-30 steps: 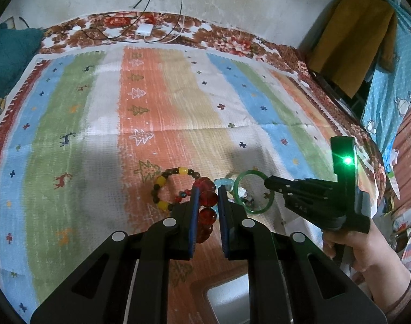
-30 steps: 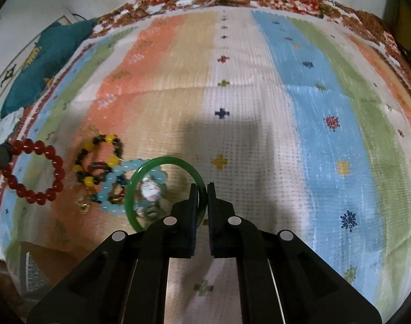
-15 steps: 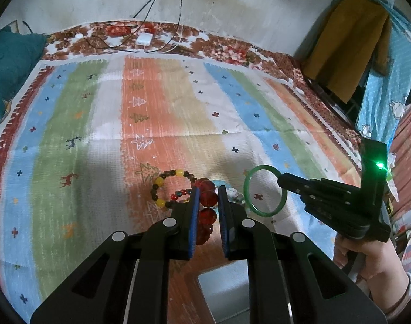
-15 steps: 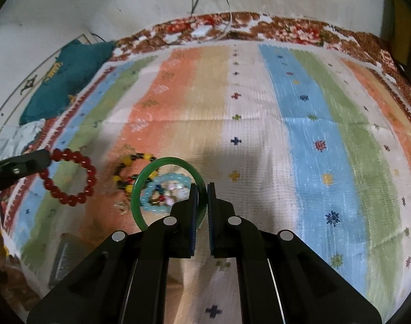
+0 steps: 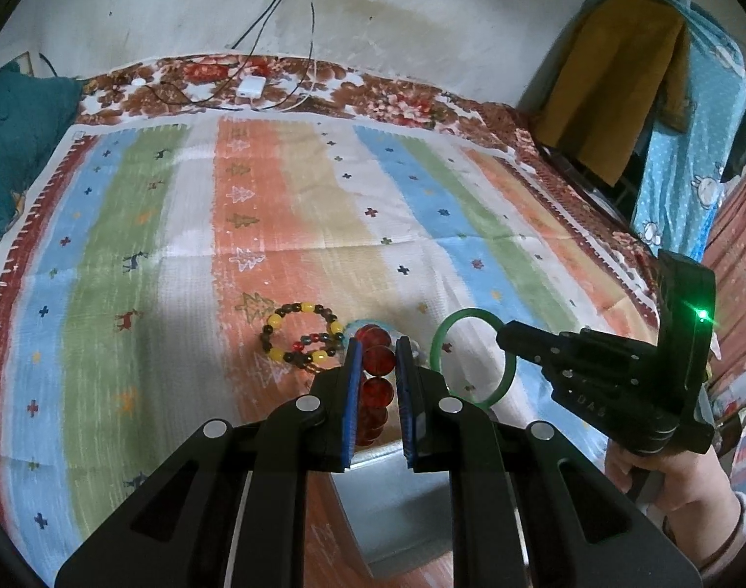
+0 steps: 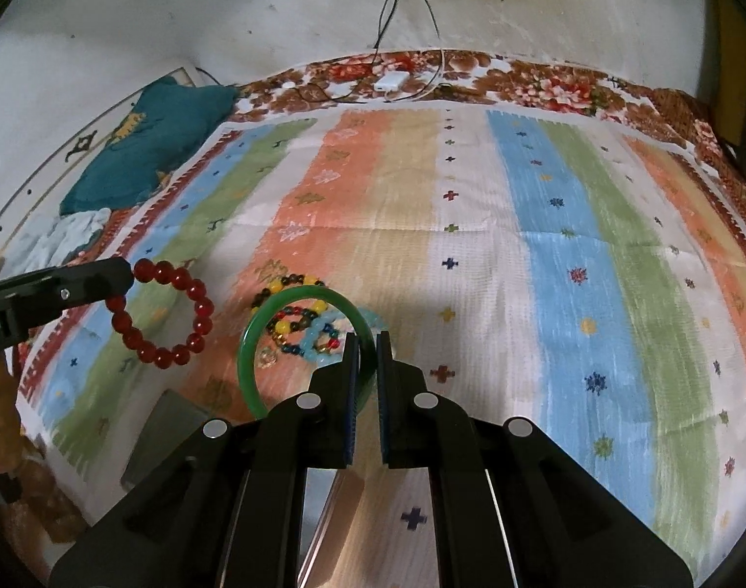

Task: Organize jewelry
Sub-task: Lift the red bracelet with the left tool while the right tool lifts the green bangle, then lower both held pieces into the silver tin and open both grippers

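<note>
Step in hand, as judged: carrying two picked pieces away from the pile toward a container.

Left hand-held gripper: clenched on the red bead bracelet, beads pinched between the blue pads, the loop hanging free above the striped bed cover. Right hand-held gripper: clamped on the green bangle, gripping its rim at about 3 o'clock of the ring, the ring standing out to the left of the jaws and clear of the cover.

On the cover, not yet collected: the yellow-and-dark bead bracelet and, just beside it at its 3 o'clock, a light blue bead bracelet, partly hidden behind the bangle in the right wrist view. A small pale trinket near them, too blurred to name.

At 6 o'clock in the left wrist view, under the gripper, a grey box-like thing; probably the jewelry box, though not sure.

Next move, as a judgement: bring each piece over that box, lower, then loosen the jaws one at a time. Care needed with the red loop, soft and swinging; the bangle, hard and smooth, likely to slip or roll if dropped from high.
</note>
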`<state>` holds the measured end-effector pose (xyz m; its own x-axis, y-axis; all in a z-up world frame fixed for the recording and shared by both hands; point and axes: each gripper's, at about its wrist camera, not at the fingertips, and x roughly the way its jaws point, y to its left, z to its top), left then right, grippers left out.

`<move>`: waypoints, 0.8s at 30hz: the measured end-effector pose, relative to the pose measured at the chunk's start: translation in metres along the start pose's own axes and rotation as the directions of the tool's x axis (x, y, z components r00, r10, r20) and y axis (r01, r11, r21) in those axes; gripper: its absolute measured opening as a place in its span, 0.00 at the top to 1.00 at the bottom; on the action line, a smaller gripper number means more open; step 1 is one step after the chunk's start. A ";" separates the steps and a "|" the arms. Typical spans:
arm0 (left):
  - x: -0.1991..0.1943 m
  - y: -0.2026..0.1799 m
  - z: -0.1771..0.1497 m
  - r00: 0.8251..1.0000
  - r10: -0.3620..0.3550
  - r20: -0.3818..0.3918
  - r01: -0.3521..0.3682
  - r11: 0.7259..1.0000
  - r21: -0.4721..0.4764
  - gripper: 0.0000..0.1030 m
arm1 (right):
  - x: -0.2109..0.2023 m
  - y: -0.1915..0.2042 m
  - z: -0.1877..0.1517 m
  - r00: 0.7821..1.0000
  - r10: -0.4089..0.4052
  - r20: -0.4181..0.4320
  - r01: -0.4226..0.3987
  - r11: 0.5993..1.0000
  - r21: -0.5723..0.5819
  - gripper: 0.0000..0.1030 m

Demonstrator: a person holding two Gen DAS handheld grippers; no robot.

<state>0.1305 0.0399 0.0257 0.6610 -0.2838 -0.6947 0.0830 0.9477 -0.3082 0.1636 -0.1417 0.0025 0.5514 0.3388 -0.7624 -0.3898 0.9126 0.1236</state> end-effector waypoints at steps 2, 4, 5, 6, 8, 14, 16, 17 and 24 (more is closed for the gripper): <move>-0.004 -0.003 -0.003 1.000 -0.005 0.003 0.005 1.000 0.004 0.87 | -0.004 0.003 -0.003 1.000 0.005 0.001 -0.005 1.000 -0.007 0.93; -0.009 -0.006 -0.006 1.000 -0.008 0.006 0.008 1.000 0.007 0.87 | -0.008 0.005 -0.006 1.000 0.009 0.004 -0.009 1.000 -0.012 0.93; -0.010 -0.006 -0.008 1.000 -0.009 0.007 0.009 1.000 0.007 0.87 | -0.010 0.006 -0.007 1.000 0.009 0.008 -0.009 1.000 -0.013 0.93; -0.011 -0.007 -0.010 1.000 -0.010 0.007 0.010 1.000 0.009 0.87 | -0.012 0.007 -0.008 1.000 0.013 0.007 -0.012 1.000 -0.017 0.93; -0.014 -0.010 -0.014 1.000 -0.014 0.007 0.014 1.000 0.013 0.87 | -0.014 0.008 -0.012 1.000 0.013 0.009 -0.013 1.000 -0.016 0.93; -0.020 -0.020 -0.029 1.000 -0.023 0.002 0.023 0.999 0.030 0.87 | -0.021 0.015 -0.025 0.999 0.033 -0.002 -0.033 0.999 -0.027 0.93; -0.021 -0.024 -0.035 1.000 -0.024 -0.004 0.024 0.999 0.035 0.87 | -0.024 0.016 -0.030 0.999 0.039 -0.006 -0.040 0.999 -0.025 0.93; -0.022 -0.026 -0.038 1.000 -0.025 -0.008 0.025 0.999 0.037 0.87 | -0.025 0.017 -0.032 0.999 0.045 -0.011 -0.045 0.999 -0.025 0.93; -0.018 -0.029 -0.055 0.998 -0.027 -0.056 0.030 0.999 0.045 0.87 | -0.024 0.023 -0.048 0.994 0.097 -0.057 -0.099 0.995 -0.023 0.91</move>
<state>0.0752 0.0095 0.0118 0.6160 -0.3172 -0.7211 0.1361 0.9444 -0.2992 0.1058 -0.1401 -0.0068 0.4679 0.4121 -0.7818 -0.4592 0.8692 0.1834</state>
